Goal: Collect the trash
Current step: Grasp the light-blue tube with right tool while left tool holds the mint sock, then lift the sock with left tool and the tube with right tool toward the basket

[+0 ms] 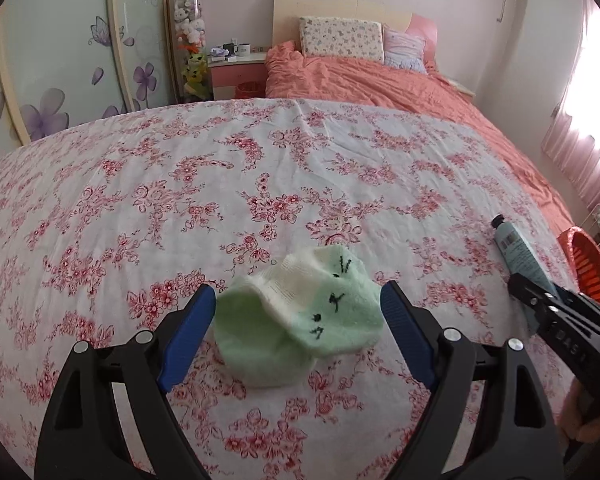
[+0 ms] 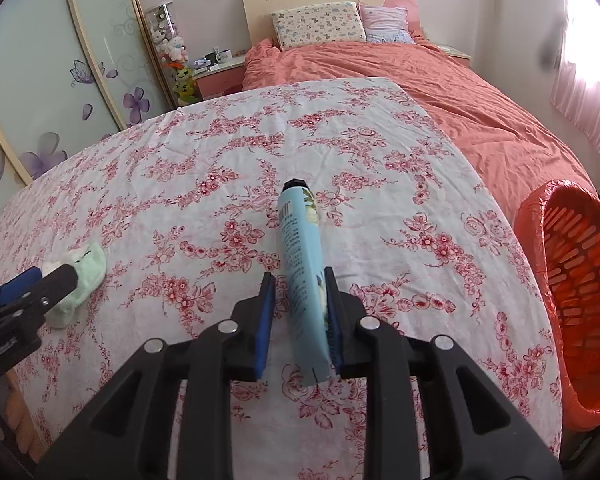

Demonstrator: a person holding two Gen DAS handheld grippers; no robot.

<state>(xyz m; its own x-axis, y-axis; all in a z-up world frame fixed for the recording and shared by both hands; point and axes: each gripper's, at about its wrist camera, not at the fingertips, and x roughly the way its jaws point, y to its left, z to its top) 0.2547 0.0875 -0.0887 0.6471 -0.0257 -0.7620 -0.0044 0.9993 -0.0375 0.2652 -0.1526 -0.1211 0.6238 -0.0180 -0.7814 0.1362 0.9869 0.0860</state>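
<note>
right wrist view first: your right tongs [image 2: 300, 312] are clamped on the blue tube [image 2: 302, 264], but look closely, you have it by the crimped tail end, with the black cap pointing away over the floral surface [image 2: 220, 152]. the right pad sits flush on the tube, while the left pad seems to show a sliver of gap, so i judge this a thin grip. swing hard toward the orange bin [image 2: 572, 300] at your right and the long, cap-heavy end could lever round and slip out, dropping short on the cloth or off the edge. the bin leans its mouth toward you and sits beside the surface edge, so a clipped rim could tip it too.

over on the left wrist view, your left tongs [image 1: 296, 312] are spread wide on either side of the green sock [image 1: 300, 320], not squeezing it yet. the sock lies folded and soft on the cloth, so closing high may catch only the top layer, or pinch the cloth along with it and drag the whole cover. your two tools sit near each other here, so mind a knock as you cross.
</note>
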